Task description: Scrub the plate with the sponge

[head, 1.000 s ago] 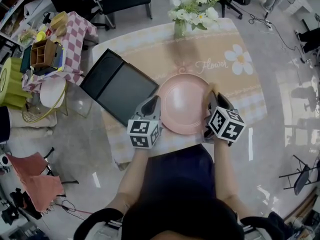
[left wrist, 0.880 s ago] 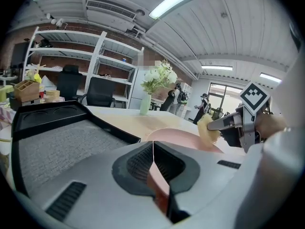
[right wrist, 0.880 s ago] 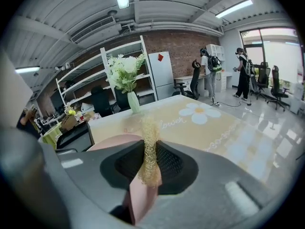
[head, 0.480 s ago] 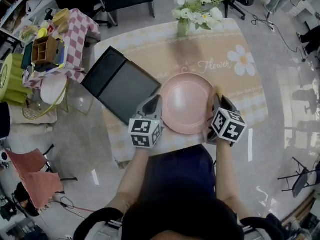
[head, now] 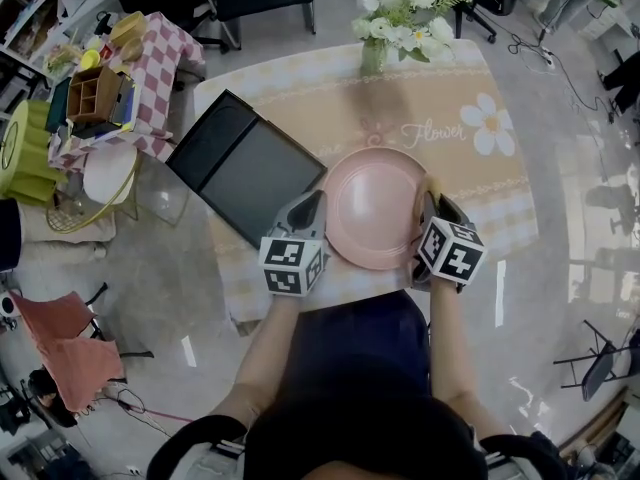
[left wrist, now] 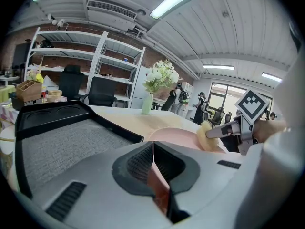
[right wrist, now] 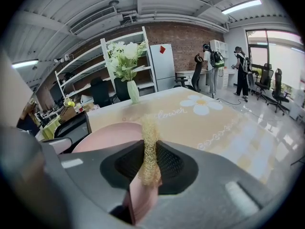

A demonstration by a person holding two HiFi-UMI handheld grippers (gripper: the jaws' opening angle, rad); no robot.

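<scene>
Both tongs closed. Head view: left gripper (head: 312, 206) nips the left rim of the pink plate (head: 372, 208); right gripper (head: 428, 196) pinches the yellow sponge (head: 424, 182) at the plate's right rim. Plate lies on the flowered table mat (head: 470, 158), black tray (head: 240, 168) just beside it.

Left gripper view: jaws pressed onto the pink rim, sponge (left wrist: 206, 136) at the far edge.

Right gripper view: jaws squeeze the sponge (right wrist: 150, 147); plate (right wrist: 109, 135) beyond, left.
</scene>
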